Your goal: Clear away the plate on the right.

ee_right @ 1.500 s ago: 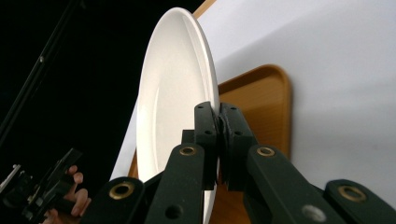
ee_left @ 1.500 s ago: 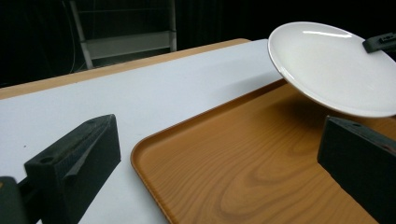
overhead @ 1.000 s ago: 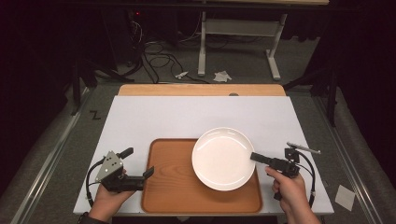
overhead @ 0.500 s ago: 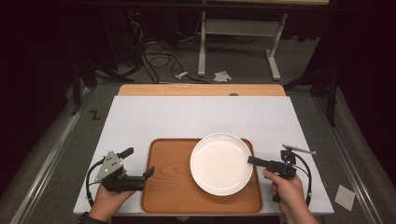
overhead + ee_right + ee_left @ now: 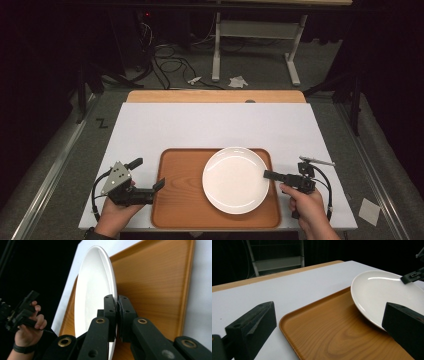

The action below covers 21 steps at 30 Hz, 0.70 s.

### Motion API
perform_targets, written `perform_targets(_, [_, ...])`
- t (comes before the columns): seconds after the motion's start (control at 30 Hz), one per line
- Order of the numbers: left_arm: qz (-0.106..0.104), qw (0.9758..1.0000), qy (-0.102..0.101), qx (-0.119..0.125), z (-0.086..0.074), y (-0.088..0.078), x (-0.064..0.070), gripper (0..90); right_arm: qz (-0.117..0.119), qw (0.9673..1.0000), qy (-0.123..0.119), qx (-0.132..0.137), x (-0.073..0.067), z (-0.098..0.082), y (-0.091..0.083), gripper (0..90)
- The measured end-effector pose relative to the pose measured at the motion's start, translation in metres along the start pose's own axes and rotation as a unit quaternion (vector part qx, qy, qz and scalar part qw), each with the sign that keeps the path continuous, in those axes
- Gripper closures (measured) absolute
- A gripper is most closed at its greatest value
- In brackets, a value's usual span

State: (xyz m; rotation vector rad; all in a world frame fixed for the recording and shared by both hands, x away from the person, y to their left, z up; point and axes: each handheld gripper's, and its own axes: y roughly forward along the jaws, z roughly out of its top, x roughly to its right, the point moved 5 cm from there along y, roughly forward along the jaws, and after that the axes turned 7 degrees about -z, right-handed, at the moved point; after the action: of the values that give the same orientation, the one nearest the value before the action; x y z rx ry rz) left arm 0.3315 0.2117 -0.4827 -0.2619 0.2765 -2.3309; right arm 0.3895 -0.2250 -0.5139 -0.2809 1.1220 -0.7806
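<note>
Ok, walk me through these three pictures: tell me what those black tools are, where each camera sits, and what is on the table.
A person sits at a white-topped table and holds a hand tool with two black jaws in each hand. There is no robot arm.

The wide picture comes from a fixed camera above, looking down. There the left gripper shows at the left and the right gripper at the right. The other two pictures come from small cameras riding on each gripper, looking along its jaws.

On the table lies a rectangular brown wooden tray. Over its right half is a round white plate.

The right gripper is shut on the plate's rim, with one jaw on each face of it, as the right gripper view shows. The left gripper is open, its jaws standing wide apart near the tray's left edge, holding nothing.
</note>
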Motion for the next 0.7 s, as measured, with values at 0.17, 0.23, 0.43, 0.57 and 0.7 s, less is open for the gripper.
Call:
perform_targets(0.17, [-0.004, 1.0, 0.001, -0.004, -0.0014, 0.0024, 0.0006, 0.2, -0.017, 0.9998, 0.001, -0.012, 0.005, -0.0008, 0.0026, 89.4])
perform_targets(0.23, [-0.004, 1.0, 0.004, -0.006, -0.0016, 0.0026, 0.0015, 0.2, -0.022, 0.9996, -0.003, -0.018, 0.0054, -0.0013, 0.0034, 89.3])
perform_targets(0.43, [-0.004, 0.9999, 0.008, -0.009, -0.002, 0.0028, 0.0022, 0.2, -0.048, 0.9983, -0.012, -0.03, 0.004, -0.0033, 0.0077, 88.6])
perform_targets(0.57, [-0.003, 0.9999, 0.01, -0.007, -0.0013, 0.0027, 0.0026, 0.2, -0.058, 0.9977, -0.015, -0.031, 0.006, -0.0031, 0.0083, 88.0])
perform_targets(0.7, [-0.004, 0.9999, 0.011, -0.008, -0.0015, 0.0029, 0.0026, 0.2, -0.068, 0.997, -0.019, -0.032, 0.0088, -0.0027, 0.0097, 87.3])
